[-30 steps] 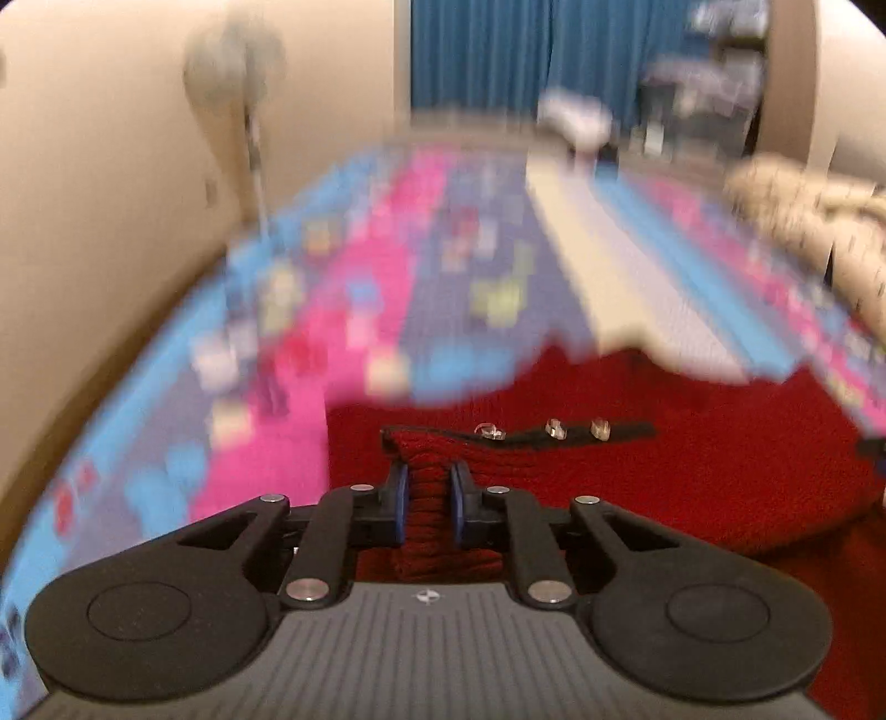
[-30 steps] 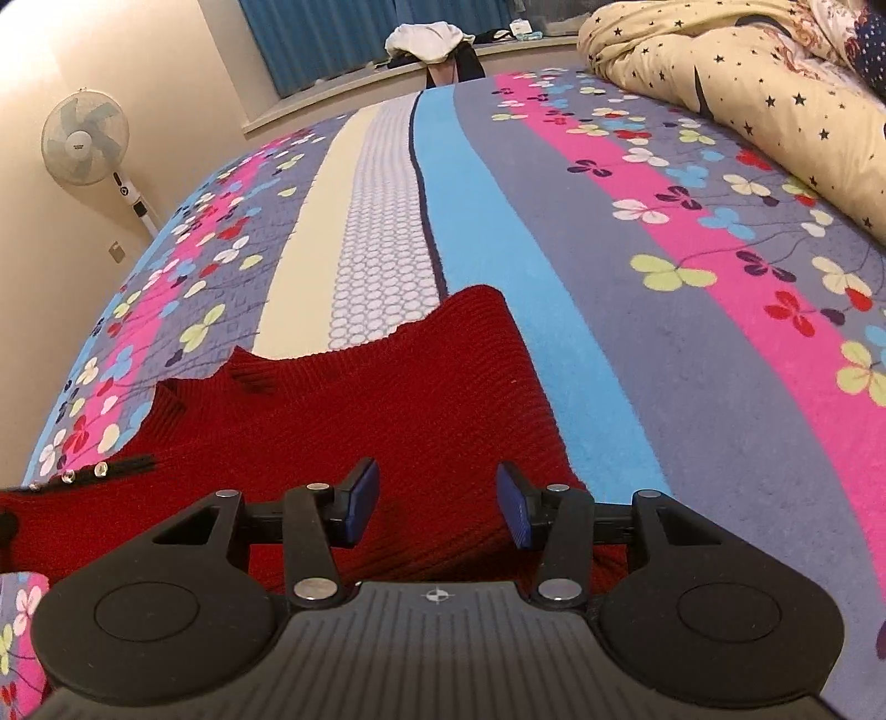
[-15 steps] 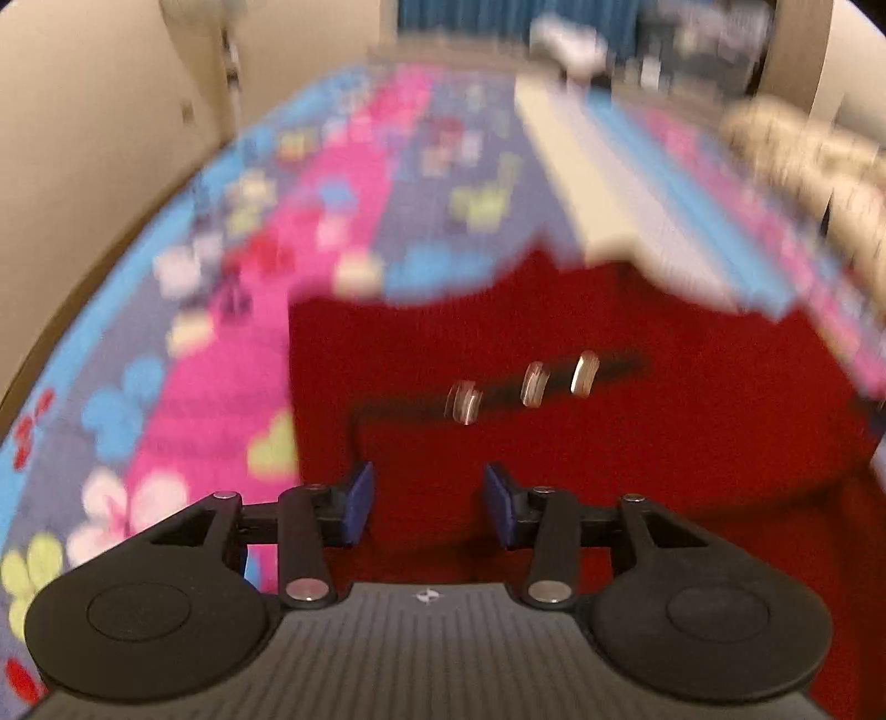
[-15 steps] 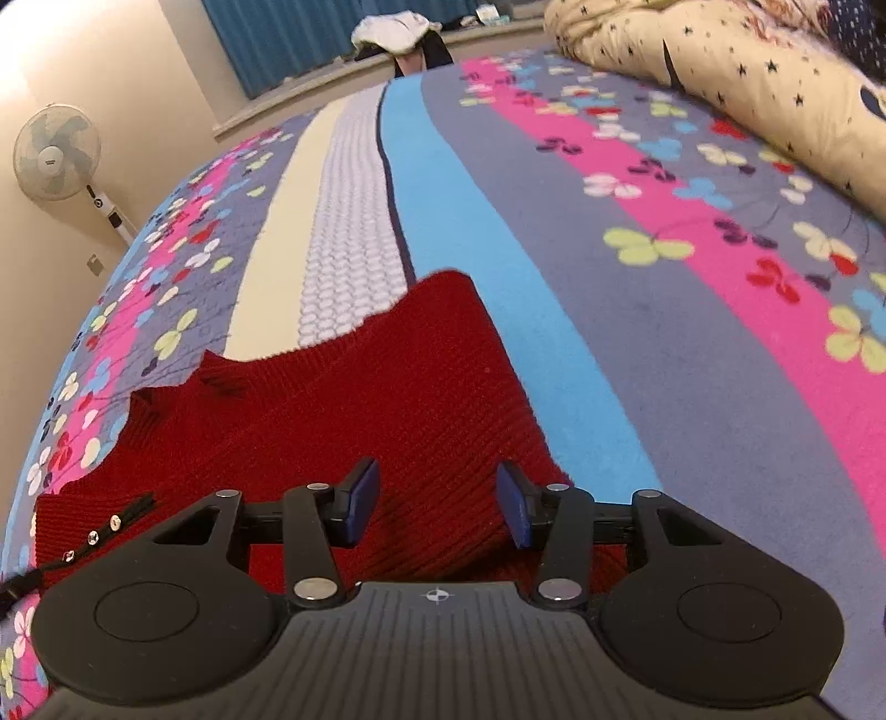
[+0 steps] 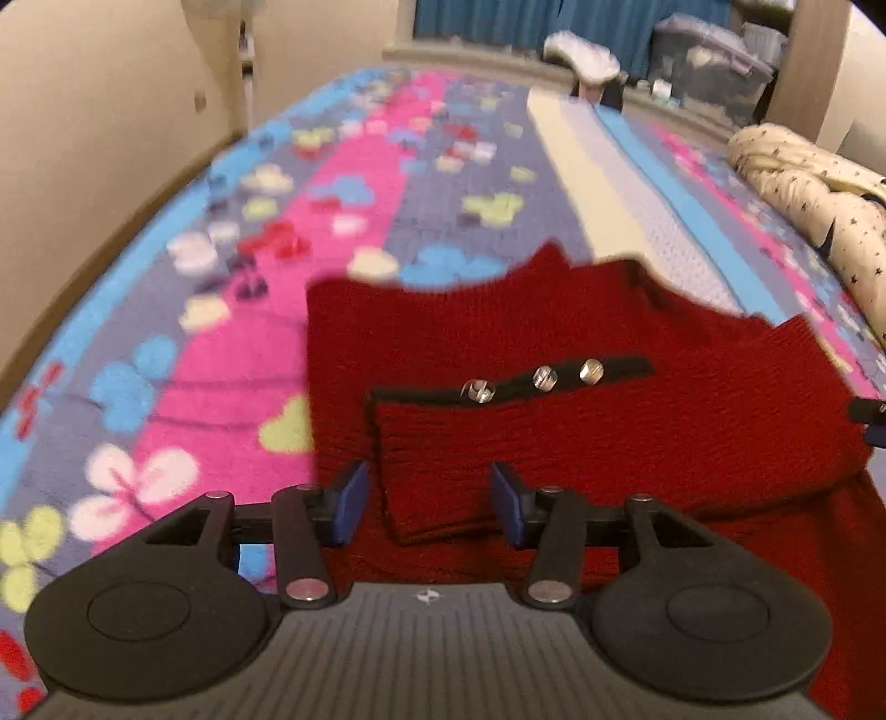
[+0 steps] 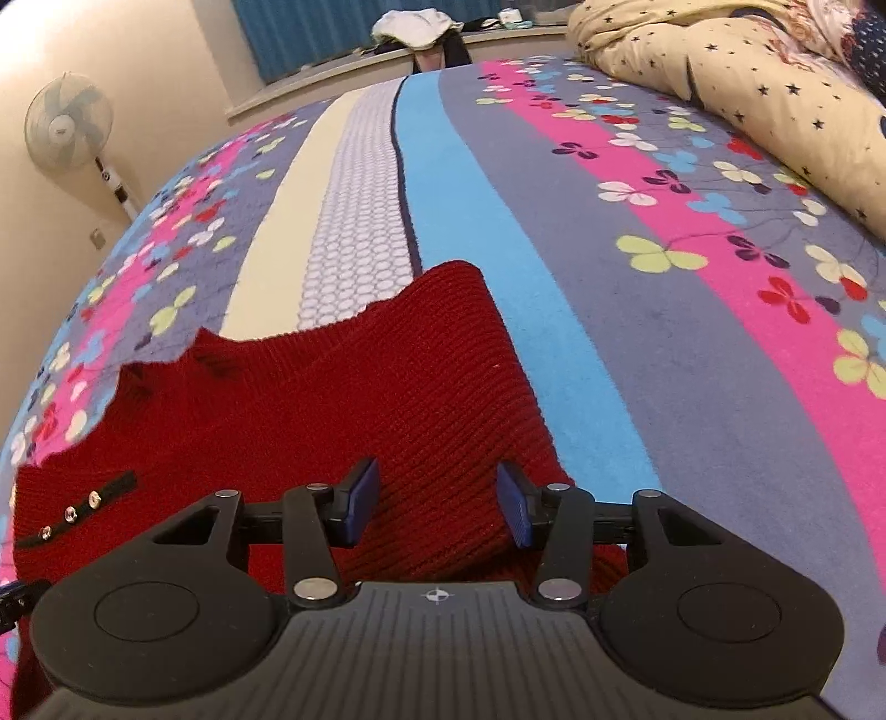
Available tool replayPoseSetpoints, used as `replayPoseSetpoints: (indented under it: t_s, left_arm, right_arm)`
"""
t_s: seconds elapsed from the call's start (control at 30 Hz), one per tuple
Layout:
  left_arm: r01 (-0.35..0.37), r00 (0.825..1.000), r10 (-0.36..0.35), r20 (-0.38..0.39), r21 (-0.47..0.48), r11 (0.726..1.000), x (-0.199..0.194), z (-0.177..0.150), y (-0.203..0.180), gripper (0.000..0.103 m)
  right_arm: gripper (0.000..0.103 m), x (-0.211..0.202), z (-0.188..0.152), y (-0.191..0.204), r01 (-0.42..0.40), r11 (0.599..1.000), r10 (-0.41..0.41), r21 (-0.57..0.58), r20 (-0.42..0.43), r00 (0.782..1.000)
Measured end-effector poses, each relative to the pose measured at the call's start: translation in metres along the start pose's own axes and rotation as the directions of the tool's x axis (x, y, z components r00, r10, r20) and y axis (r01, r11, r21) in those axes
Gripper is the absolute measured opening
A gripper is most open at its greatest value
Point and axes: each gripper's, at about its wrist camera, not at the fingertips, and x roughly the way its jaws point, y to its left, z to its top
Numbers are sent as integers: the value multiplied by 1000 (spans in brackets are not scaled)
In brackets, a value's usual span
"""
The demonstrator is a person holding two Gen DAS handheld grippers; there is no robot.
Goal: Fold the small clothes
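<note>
We see the dark red knitted sweater (image 5: 581,399) flat on the floral bed (image 6: 692,343), its folded-in cuff (image 5: 437,476) just released between the opened left tongs (image 5: 429,507), right tongs (image 6: 437,501) agape, empty.

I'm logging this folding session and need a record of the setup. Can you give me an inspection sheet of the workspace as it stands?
Surface: bed with striped floral fleece bedspread, pink, blue, grey and cream.
Job's things: dark red knitted sweater lying on the bedspread, its sleeve cuff folded over the body; black strip with three shiny studs.
Clutter: cream star-print duvet bunched at the bed's edge.
Grippers: left hand-held gripper open, jaws just opened, cuff between them but not pinched; right hand-held gripper open over the sweater.
Cables: nothing seen.
Surroundings: white pedestal fan, blue curtain, beige wall.
</note>
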Motion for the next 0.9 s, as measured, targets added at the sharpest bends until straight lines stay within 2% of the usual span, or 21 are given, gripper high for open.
replayPoseSetpoints:
  t_s: [0.07, 0.17, 0.27, 0.43, 0.53, 0.6, 0.73, 0.83, 0.9]
  left_arm:
    - [-3, 998, 1, 69, 31, 999, -27, -5, -3, 55]
    - [2, 992, -7, 128, 43, 999, -71, -19, -3, 62]
    - [-13, 985, 4, 173, 53, 998, -116, -42, -2, 68]
    - [-39, 976, 12, 218, 119, 992, -188, -101, 4, 75]
    - [-44, 979, 15, 202, 137, 990, -217, -138, 13, 75]
    - [-48, 983, 24, 184, 131, 990, -230, -162, 22, 75]
    - [-58, 992, 52, 111, 51, 997, -242, -202, 43, 75]
    - [-63, 997, 64, 41, -32, 998, -238, -213, 56, 72]
    - [-68, 997, 70, 29, -66, 995, -236, -211, 64, 67]
  right_arm:
    - [49, -26, -3, 2, -54, 998, 55, -12, 56, 997]
    - [49, -76, -16, 2, -69, 995, 80, -77, 162, 984]
    - [50, -119, -32, -10, -99, 992, 114, -84, 199, 973]
    - [53, -184, -76, -36, -49, 973, 105, -226, 243, 964]
    - [53, -206, -111, -62, -39, 964, 96, -262, 208, 973]
    - [53, -215, -124, -78, -33, 970, 75, -240, 167, 983]
    - [53, -233, -140, -106, -12, 980, 50, -198, 189, 981]
    - [53, -234, -151, -124, 40, 982, -7, -186, 175, 984]
    - [53, -236, -155, -132, 51, 985, -22, -163, 174, 985]
